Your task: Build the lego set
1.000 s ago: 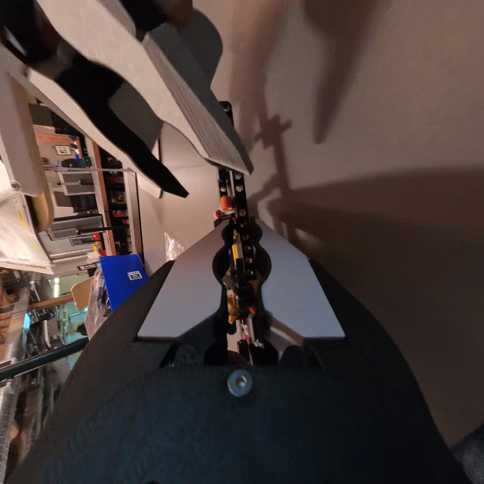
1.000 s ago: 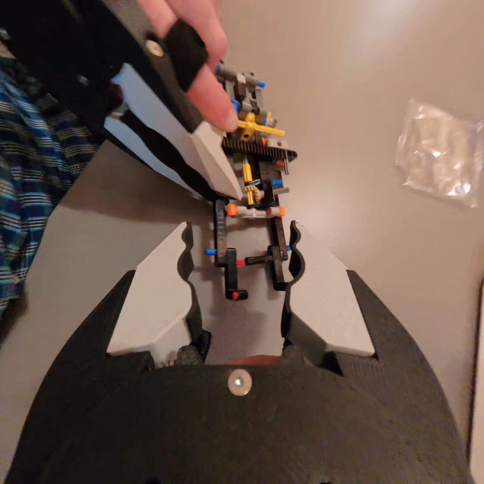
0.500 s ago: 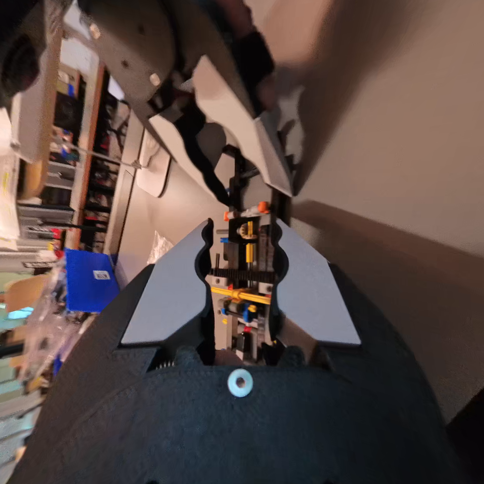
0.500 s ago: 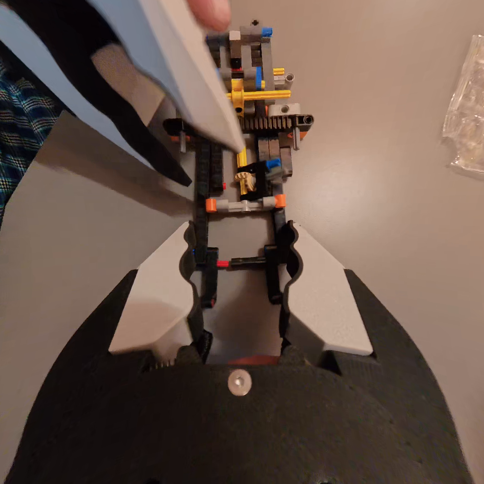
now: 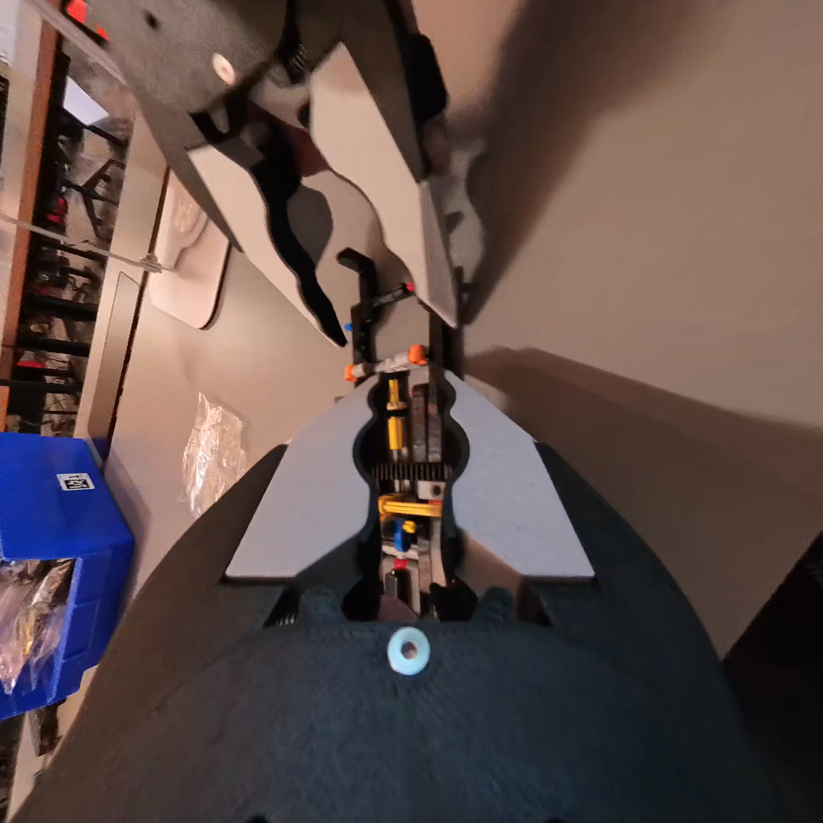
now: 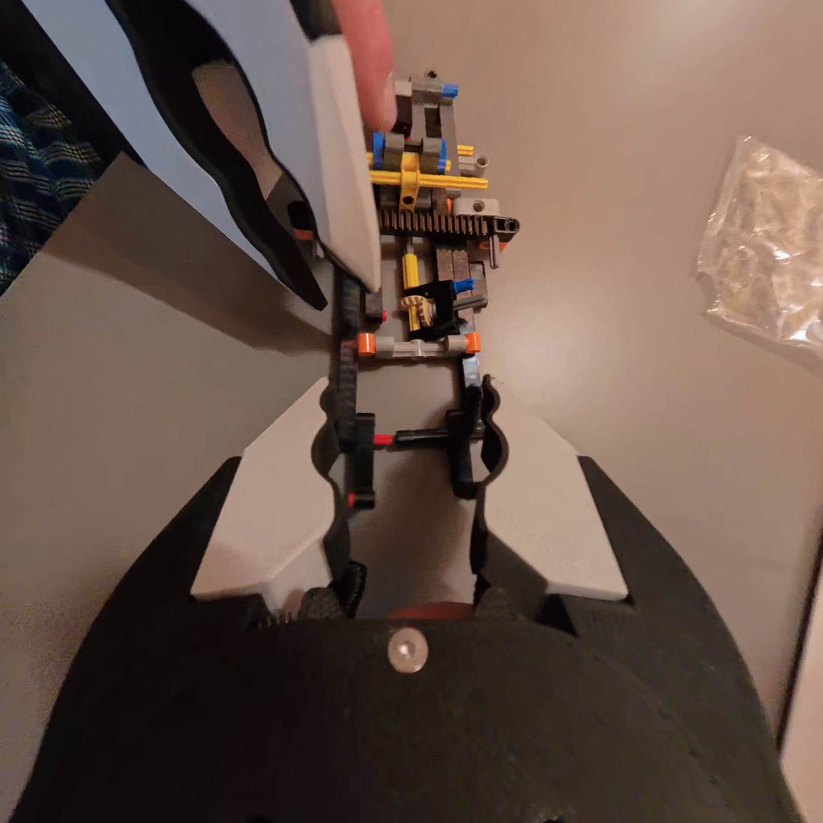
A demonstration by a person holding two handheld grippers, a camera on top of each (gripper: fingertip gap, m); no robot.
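The lego set (image 6: 418,285) lies on the table (image 6: 601,334) between both grippers' fingers (image 6: 276,490) — plastic bag (image 6: 766,254) to its right

Glossy plastic lego set (image 6: 423,249), matt table (image 6: 623,356)

No writing can be read. A square black-and-white code sticker (image 5: 74,482) sits on the blue bin (image 5: 53,534), left of the left gripper (image 5: 407,387).

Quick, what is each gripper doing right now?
Left gripper: shut on the lego model.
Right gripper: shut on the lego model's black frame end.
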